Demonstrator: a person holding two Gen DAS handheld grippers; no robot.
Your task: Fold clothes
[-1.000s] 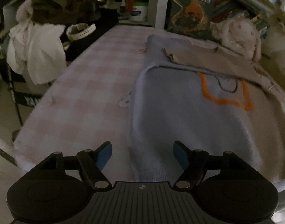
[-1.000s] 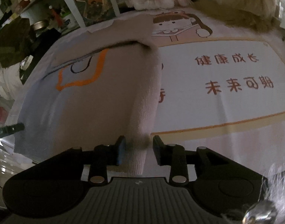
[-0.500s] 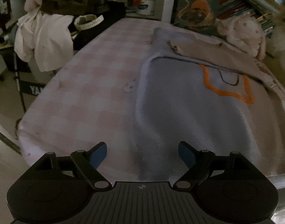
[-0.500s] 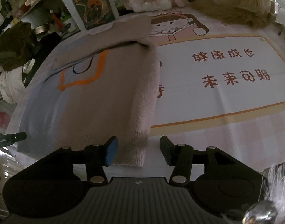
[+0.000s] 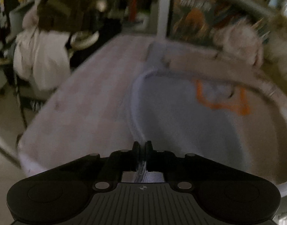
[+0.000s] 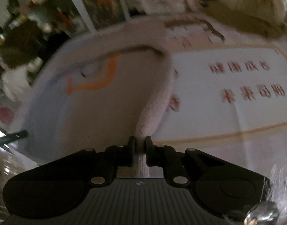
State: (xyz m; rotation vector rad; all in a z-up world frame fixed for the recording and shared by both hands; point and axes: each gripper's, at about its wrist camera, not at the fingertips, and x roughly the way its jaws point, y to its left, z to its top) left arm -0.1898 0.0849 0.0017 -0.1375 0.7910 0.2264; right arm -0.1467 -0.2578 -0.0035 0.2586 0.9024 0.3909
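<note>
A knit sweater (image 5: 190, 116), pale blue on one half and beige on the other with an orange outline on the chest, lies flat on a bed. In the left wrist view my left gripper (image 5: 142, 146) is shut on the blue hem corner, and the fabric bunches between its fingers. The right wrist view shows the same sweater (image 6: 106, 108) from the beige side. My right gripper (image 6: 140, 142) is shut on the beige hem corner, which rises in a ridge up to the pads. Both frames are blurred.
The bed has a pink checked sheet (image 5: 83, 103) on the left and a mat with red characters (image 6: 237, 86) on the right. White clothes (image 5: 40, 56) hang on a chair at the left. Plush toys (image 5: 241, 41) and shelves stand behind.
Both grippers stood open around the hem corners half a second ago. Both have now shut on the fabric and pulled it up into folds.
</note>
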